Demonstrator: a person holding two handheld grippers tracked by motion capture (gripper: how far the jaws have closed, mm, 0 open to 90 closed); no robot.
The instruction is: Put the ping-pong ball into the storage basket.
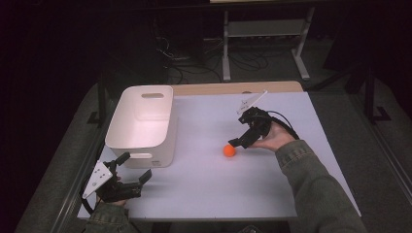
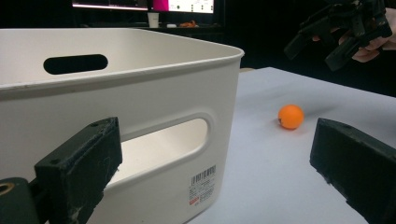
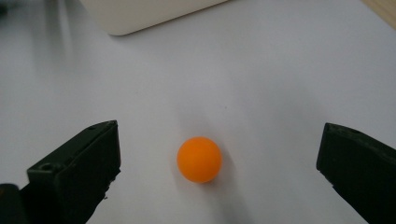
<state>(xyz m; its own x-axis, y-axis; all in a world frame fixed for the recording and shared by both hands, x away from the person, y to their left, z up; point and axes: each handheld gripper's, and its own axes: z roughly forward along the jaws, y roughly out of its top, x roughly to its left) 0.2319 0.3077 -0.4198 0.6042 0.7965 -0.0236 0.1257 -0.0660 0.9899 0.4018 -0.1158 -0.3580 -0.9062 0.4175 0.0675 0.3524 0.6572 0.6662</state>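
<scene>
Both forearms are wearing olive-green sleeves with buttoned cuffs. The left gripper point(image 1: 134, 167) is showing a black body topped by a grey three-cornered plate dotted with small dark holes — its jaws are blocky, black and scuffed pale along the edges, one carrying a small round screw hole. The right gripper point(image 1: 235, 141) is wearing the same black frame and a pale plate, with a black cable looping from its back — its jaws are looking equally worn.

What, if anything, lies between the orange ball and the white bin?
Nothing: in the high view only bare table separates the orange ball from the white bin. The left gripper view shows the same empty stretch.
</scene>
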